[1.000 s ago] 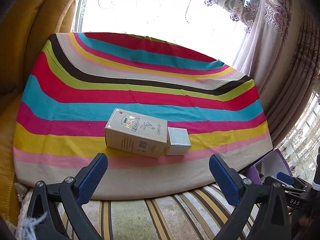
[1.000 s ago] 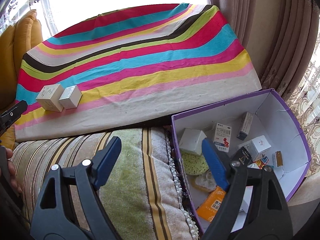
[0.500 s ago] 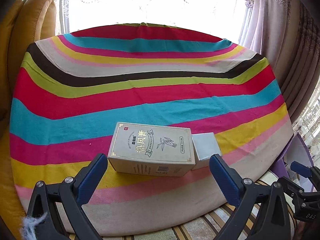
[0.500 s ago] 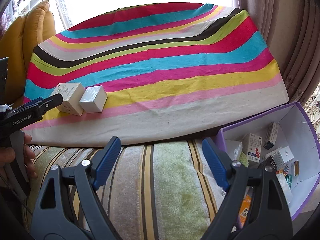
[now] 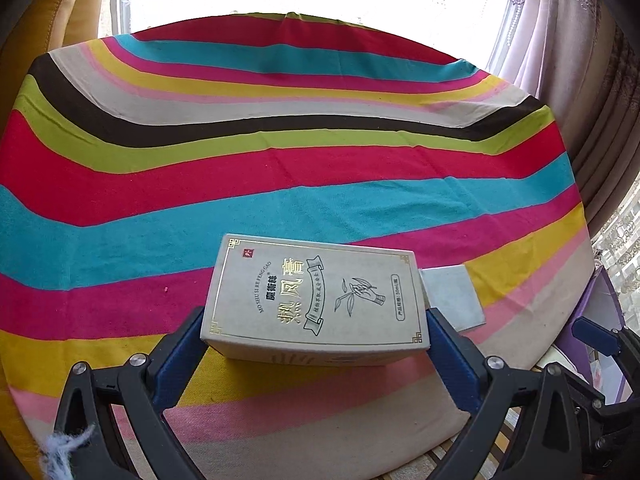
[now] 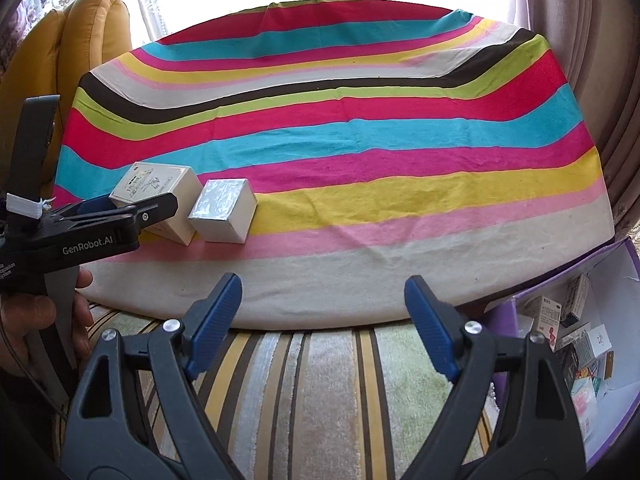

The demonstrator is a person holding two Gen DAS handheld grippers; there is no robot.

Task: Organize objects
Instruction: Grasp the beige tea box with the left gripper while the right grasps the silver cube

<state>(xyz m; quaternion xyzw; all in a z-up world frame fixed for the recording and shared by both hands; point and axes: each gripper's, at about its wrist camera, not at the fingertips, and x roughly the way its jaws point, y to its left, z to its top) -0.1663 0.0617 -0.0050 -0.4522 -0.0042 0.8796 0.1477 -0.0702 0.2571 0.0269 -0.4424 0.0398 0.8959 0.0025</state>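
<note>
The beige carton [image 5: 316, 300], printed with gold-framed lettering and a leafy sprig, lies flat on the striped cloth [image 5: 280, 168], on its pink and yellow bands near the front edge. The left gripper [image 5: 314, 330] straddles it: one blue pad sits at each short end of the carton, right against the cardboard, though whether the pads actually press on it cannot be told from either view. Just beside the carton's right end, touching or nearly so, sits a small silver-topped white box [image 6: 223, 211], also on the cloth.

The right gripper [image 6: 323, 304] hangs with its jaws spread wide and nothing between them, over the front hem of the cloth and the striped plush cushion [image 6: 320, 392] below it. In the right wrist view, a hand [image 6: 36, 312] holds the left tool at the left edge.

To the right, off the cloth, stands a purple-walled storage box [image 6: 628, 256] with a white interior. It holds a jumble of small packages: a white carton with red and blue print [image 6: 546, 314], a darker narrow carton [image 6: 576, 296] leaning behind it, a white cube-like box [image 6: 598, 338] and several flat sachets lower down, too small to read.

A mustard-yellow sofa cushion [image 6: 80, 40] rises at the left and curtains [image 5: 560, 60] hang at the right.
</note>
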